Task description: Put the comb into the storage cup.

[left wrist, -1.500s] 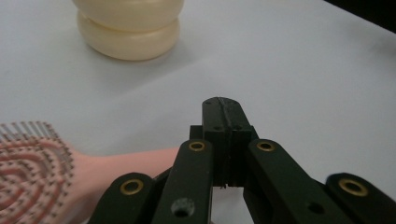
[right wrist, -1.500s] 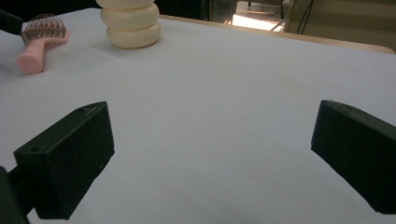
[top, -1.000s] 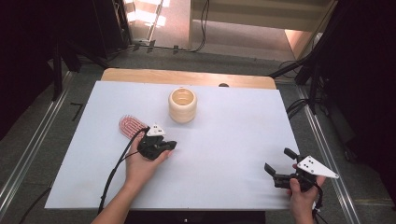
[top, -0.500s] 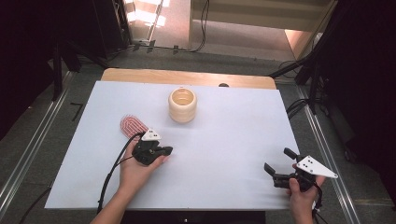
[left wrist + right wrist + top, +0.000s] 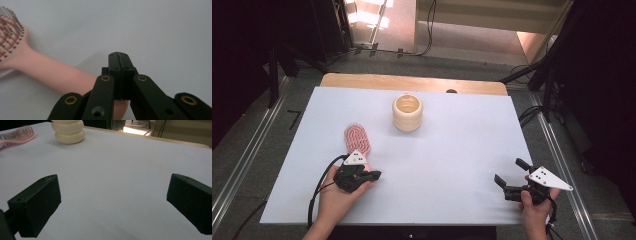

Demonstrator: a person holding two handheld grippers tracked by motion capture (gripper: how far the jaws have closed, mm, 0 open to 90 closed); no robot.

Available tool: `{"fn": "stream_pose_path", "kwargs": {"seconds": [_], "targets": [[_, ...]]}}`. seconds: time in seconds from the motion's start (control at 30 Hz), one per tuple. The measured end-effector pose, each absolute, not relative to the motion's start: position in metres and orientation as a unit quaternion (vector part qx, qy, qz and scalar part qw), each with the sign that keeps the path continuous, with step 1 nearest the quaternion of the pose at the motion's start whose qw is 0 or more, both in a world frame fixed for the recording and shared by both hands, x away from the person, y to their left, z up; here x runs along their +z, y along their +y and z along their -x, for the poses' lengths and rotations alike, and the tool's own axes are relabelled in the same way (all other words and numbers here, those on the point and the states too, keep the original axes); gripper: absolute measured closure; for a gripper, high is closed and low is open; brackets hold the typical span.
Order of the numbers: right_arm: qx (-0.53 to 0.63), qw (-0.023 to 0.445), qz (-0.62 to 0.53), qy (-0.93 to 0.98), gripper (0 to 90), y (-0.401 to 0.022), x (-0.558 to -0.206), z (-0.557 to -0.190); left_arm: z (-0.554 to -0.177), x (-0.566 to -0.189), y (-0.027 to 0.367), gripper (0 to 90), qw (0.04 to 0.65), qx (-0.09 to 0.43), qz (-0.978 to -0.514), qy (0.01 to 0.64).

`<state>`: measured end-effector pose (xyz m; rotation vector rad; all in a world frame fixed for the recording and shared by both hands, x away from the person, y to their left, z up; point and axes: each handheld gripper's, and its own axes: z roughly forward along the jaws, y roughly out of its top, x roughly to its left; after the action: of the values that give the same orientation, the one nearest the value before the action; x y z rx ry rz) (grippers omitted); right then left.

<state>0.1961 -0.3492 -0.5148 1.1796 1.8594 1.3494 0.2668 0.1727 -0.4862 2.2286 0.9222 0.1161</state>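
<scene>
A pink hairbrush (image 5: 356, 139) lies bristles-up on the left of the white table (image 5: 462, 150), its handle pointing to the near edge. My left gripper (image 5: 374, 175) hovers just right of the handle's end, jaws shut with nothing between them. The left gripper view shows the shut gripper (image 5: 121, 56) with the hairbrush handle (image 5: 50, 72) running beneath its linkage from the upper left. My right gripper (image 5: 510, 171) rests near the front right corner, jaws open and empty; the right gripper view shows the same gripper (image 5: 112, 202) over bare table.
A cream ribbed cup (image 5: 407, 112) stands upright at the back middle of the table; the right gripper view shows the cup (image 5: 68, 131) far off with the hairbrush (image 5: 17, 133) to its left. Black cables trail from both grippers.
My left hand and its shut gripper have slid left and toward the near edge, away from the cup. The hairbrush, cup and right gripper have stayed put.
</scene>
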Motion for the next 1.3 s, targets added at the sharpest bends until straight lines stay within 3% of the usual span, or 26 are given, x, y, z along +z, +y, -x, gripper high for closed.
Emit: {"fn": "stream_pose_path", "kwargs": {"seconds": [0.33,0.6,0.8,0.9,1.0,1.03,1.13,1.3], "targets": [[0.501,0.278,-0.44,0.692,0.0,-0.349,-0.515,-0.196,-0.255,-0.487,0.219,90.0,0.311,0.071,-0.864,0.391],[0.499,0.279,-0.441,0.692,0.0,-0.349,-0.515,-0.197,-0.258,-0.482,0.263,90.0,0.311,0.087,-0.844,0.428],[0.497,0.278,-0.444,0.692,0.0,-0.348,-0.515,-0.197,-0.264,-0.482,0.275,90.0,0.308,0.078,-0.844,0.432],[0.497,0.279,-0.444,0.691,0.0,-0.349,-0.515,-0.197,-0.262,-0.476,0.271,73.6,0.312,0.081,-0.847,0.422],[0.499,0.278,-0.442,0.692,0.0,-0.349,-0.515,-0.197,-0.262,-0.47,0.267,62.3,0.312,0.083,-0.848,0.419],[0.499,0.278,-0.442,0.692,0.0,-0.349,-0.515,-0.197,-0.263,-0.467,0.266,62.3,0.311,0.084,-0.848,0.421],[0.5,0.278,-0.441,0.691,0.0,-0.349,-0.515,-0.197,-0.271,-0.46,0.263,47.9,0.302,0.083,-0.849,0.425],[0.501,0.276,-0.441,0.691,0.0,-0.349,-0.515,-0.197,-0.281,-0.456,0.262,40.7,0.295,0.081,-0.848,0.432]]}}
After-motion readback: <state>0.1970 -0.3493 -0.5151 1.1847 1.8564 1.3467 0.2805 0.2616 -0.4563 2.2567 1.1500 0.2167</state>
